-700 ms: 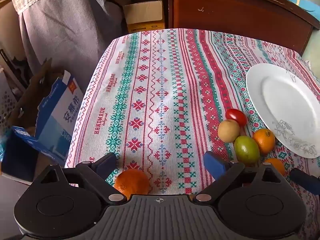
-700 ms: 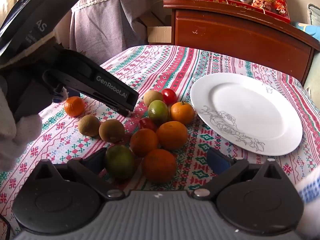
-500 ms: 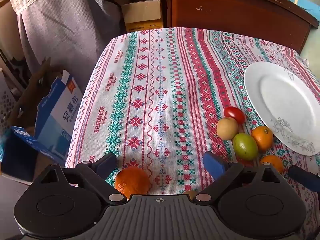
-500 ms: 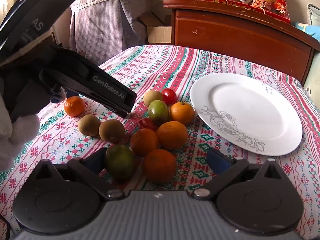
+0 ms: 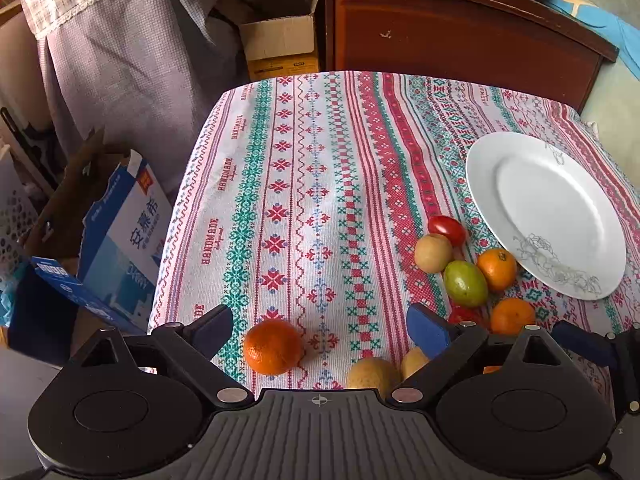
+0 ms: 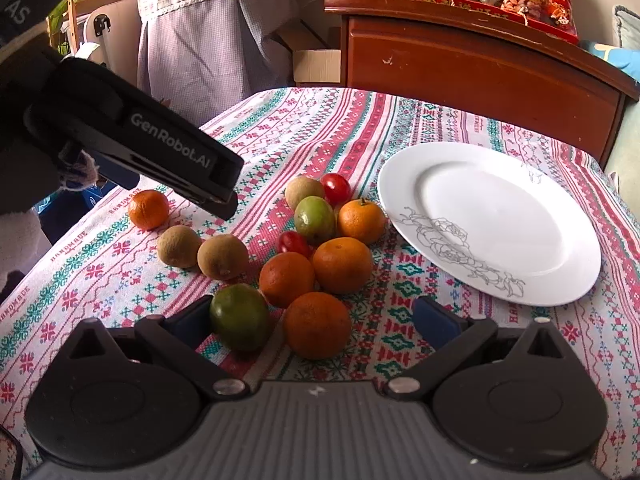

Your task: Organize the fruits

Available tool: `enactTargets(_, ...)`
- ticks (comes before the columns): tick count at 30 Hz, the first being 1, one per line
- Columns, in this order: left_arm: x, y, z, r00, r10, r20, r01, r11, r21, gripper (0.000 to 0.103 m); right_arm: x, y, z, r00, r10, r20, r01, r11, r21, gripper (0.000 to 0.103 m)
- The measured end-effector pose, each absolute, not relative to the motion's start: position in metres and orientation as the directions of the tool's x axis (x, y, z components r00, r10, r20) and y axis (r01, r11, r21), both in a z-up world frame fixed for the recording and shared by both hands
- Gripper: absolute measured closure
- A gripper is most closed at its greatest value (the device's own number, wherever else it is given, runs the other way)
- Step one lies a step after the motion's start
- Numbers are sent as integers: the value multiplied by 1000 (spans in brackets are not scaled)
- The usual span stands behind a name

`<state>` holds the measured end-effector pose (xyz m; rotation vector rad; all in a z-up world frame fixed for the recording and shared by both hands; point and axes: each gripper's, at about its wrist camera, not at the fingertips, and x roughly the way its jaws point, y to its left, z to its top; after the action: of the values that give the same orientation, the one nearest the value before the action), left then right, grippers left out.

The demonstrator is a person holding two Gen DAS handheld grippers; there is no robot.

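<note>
Two tools are in my hands, and each has its blue-padded fingers spread wide with nothing pinched between them.

1. Left tool [image 5: 320,326]: it hovers over the near left part of the tabletop [image 5: 312,168], which is covered by a woven cloth with red, green and blue cross-stitch stripes. A lone small round orange mandarin [image 5: 273,346] lies on the cloth between the spread fingers, nearer the left one and touching neither. Two tan, rough-skinned round fruits [image 5: 370,374] lie just inside the right finger, partly hidden by the tool body.

2. Right tool [image 6: 316,318]: it hovers low over the near edge of the fruit cluster. A round green fruit [image 6: 240,316] sits just beside its left finger; I cannot tell whether they touch. A large orange [image 6: 317,325] lies between the fingers, touching the green fruit.

3. Fruit cluster: further oranges, a second green fruit [image 6: 314,218], two red cherry tomatoes [image 6: 335,187] and one more tan fruit lie packed together on the cloth, left of the white round ceramic plate with a grey line-drawn flower [image 6: 492,220]. One orange [image 6: 361,221] lies just beside the plate rim. The plate carries no fruit.

4. Surroundings: a dark red wooden cabinet [image 6: 480,68] stands behind the tabletop.
</note>
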<state>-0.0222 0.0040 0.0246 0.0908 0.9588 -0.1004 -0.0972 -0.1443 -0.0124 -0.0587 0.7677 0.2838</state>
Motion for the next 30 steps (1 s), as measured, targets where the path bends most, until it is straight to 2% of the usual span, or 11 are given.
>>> enactTargets(7,-30,11,34,580,-61,-813,125,992,15,8,-93,-143,2,564,176,-807,-208,976,67,1)
enactTargets(12,-35,16,42,588,-72,-806,119,993,-2,8,-96,-158,13,569,158,-807,-55,986,154,1)
enactTargets(23,-44,16,49,582,-71,-810,127,992,4,8,-92,-170,47,571,51,-820,75,991,114,1)
enactTargets(30,-44,20,47,583,-42,-811,110,994,27,8,-89,-176,47,558,-15,-830,152,985,84,2)
